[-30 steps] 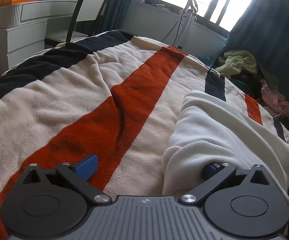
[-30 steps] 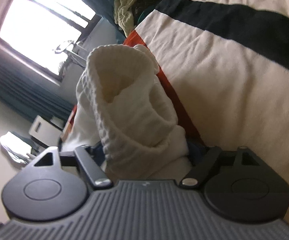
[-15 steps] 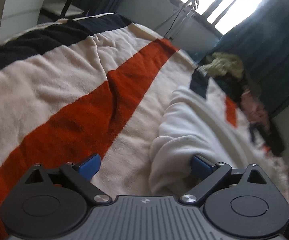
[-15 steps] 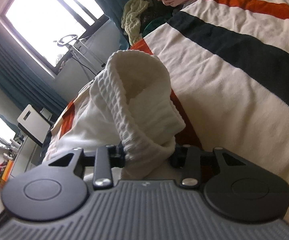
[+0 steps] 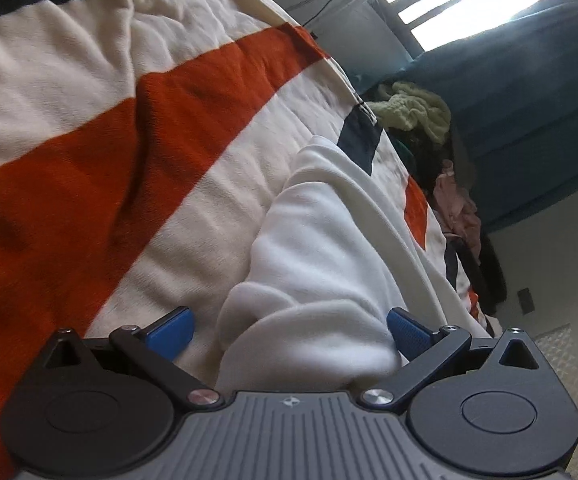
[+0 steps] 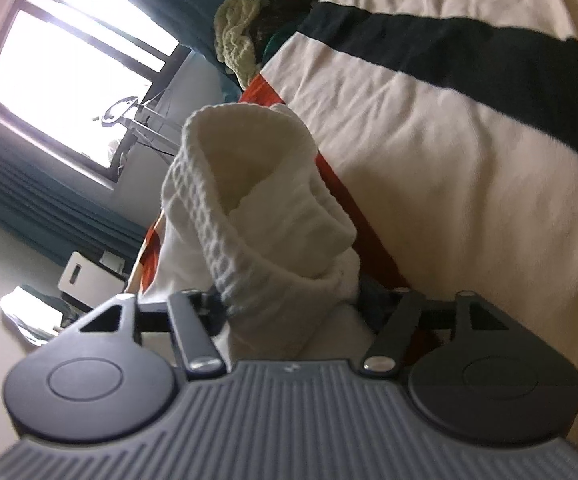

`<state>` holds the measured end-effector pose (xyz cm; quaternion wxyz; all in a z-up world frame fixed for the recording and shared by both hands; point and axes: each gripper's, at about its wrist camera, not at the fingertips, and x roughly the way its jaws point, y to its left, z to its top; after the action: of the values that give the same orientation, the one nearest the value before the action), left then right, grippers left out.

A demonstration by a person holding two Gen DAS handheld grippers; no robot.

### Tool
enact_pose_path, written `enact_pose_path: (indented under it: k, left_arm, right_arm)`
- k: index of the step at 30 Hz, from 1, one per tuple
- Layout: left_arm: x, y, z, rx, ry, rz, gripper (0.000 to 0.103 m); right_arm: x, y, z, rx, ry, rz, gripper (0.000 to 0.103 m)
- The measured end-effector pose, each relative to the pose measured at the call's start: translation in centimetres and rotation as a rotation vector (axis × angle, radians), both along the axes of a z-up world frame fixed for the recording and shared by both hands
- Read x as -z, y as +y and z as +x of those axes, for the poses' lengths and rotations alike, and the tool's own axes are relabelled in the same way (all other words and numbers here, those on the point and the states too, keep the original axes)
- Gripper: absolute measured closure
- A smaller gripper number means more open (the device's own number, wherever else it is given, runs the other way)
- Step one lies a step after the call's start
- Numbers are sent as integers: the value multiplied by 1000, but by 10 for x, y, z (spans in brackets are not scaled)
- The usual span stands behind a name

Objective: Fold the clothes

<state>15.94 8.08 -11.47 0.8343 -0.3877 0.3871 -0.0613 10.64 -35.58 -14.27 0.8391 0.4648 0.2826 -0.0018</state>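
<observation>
A white sweater [image 5: 321, 240] lies on the striped blanket [image 5: 89, 168] of a bed. My left gripper [image 5: 289, 332] is open, its blue pads [image 5: 169, 330] set wide on either side of a rounded fold at the sweater's near edge. In the right wrist view the sweater's ribbed cuff [image 6: 249, 184] stands up in a loose roll between the fingers of my right gripper [image 6: 295, 304]. Those jaws are opening. The cuff still sits between them, with a dark gap showing beside the right finger [image 6: 385, 320]. Cloth hides the pads.
The cream, orange and black blanket [image 6: 469, 140] covers the whole bed. A heap of clothes [image 5: 413, 112] lies past the bed's far edge, under teal curtains [image 5: 529, 100] and a bright window [image 6: 69, 60]. A white chair [image 6: 85, 276] stands by the wall.
My left gripper has rolled and slid toward the sweater, so its near fold now lies between the pads. My right jaws pinched the cuff half a second ago and have since spread apart.
</observation>
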Motion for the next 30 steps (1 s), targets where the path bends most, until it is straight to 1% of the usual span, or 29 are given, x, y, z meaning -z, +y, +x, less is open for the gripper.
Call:
enact_pose_path:
  k: [1, 3, 6, 9, 11, 14, 15, 16, 17, 22, 23, 25, 27, 28, 30]
  left_arm:
    - [0, 0, 5, 9, 6, -2, 0]
    - [1, 0, 14, 26, 19, 1, 0]
    - [2, -1, 19, 40, 25, 9, 0]
    - [5, -1, 18, 32, 18, -1, 1]
    - [5, -1, 19, 31, 16, 0, 3]
    - [5, -1, 22, 30, 7, -6, 9]
    - [5, 0, 23, 29, 5, -9, 12]
    - [6, 0, 24, 32, -2, -11, 18]
    - [6, -1, 24, 35, -10, -14, 21]
    - [0, -1, 20, 42, -40, -20, 37]
    - [-2, -2, 18, 42, -46, -17, 39]
    - [-6, -2, 16, 43, -59, -12, 47]
    - [-10, -1, 13, 43, -85, -22, 53]
    - [-12, -1, 11, 42, -98, -35, 56]
    - [-17, 0, 9, 40, -117, -63, 58]
  right_arm:
    - [2, 0, 1, -1, 5, 14, 28]
    - [5, -1, 4, -9, 17, 33, 22]
    - [9, 0, 9, -22, 32, 49, 21]
    - [12, 1, 13, -20, 26, 70, 18]
    - [11, 4, 17, -33, 29, 46, 18]
    - [8, 8, 21, -44, 23, 7, 18]
    - [7, 9, 22, -45, 21, 1, 20]
    - [6, 9, 22, -46, 20, -7, 24]
    - [6, 10, 21, -47, 23, -13, 28]
    - [-5, 7, 13, -26, 23, -9, 55]
    - [-10, 8, 10, -21, 11, -12, 56]
    - [-19, 9, 7, -17, -13, -21, 61]
    - [-29, 10, 4, -17, -43, -30, 63]
    - [-35, 10, 2, -20, -61, -36, 64]
    - [-49, 9, 0, -31, -107, -39, 65]
